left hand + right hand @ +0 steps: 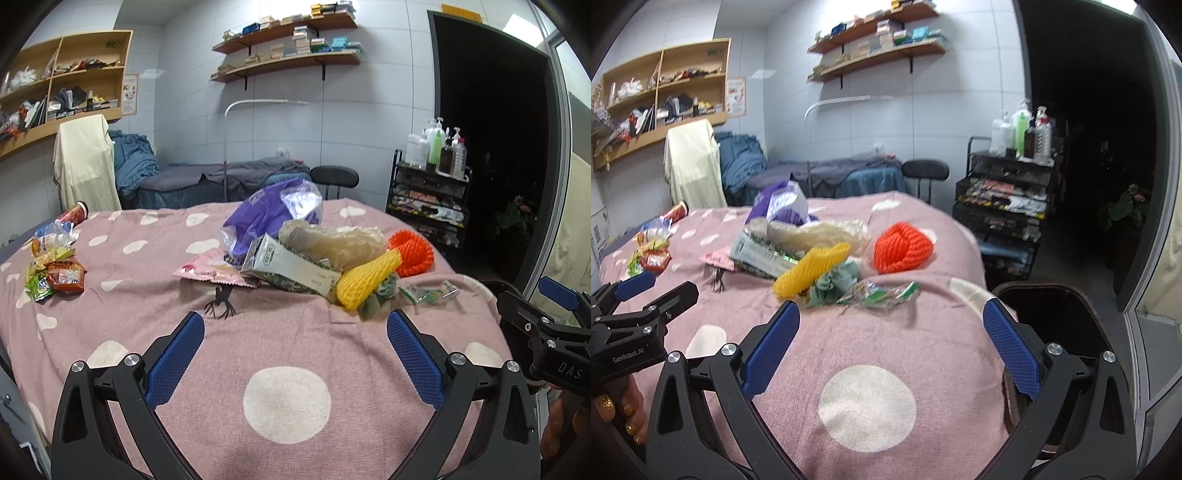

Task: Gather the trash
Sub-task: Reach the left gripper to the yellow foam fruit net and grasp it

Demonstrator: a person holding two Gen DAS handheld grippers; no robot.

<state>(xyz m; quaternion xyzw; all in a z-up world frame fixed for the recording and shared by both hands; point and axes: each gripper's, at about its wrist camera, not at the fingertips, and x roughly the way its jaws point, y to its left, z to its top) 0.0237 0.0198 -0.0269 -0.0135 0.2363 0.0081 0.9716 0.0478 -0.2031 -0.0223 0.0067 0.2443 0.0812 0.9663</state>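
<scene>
none of the trash seems collected yet: both the left gripper (295, 345) and right gripper (891, 338) are hovering with fingers spread wide, gripping nothing. the main trash pile (314, 254) is sitting mid-frame on the pink blanket (147, 321), wrappers (55, 273) lying at centre left; a dark bin (1049, 306) is waiting at lower right.

Far ahead of the claw stand wall shelves (286, 48), a chair (334, 177) and, rightward, a bottle-topped cart (428, 195).

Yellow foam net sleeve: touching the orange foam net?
Apart. The right wrist view shows pink blanket between the yellow foam net sleeve and the orange foam net.
</scene>
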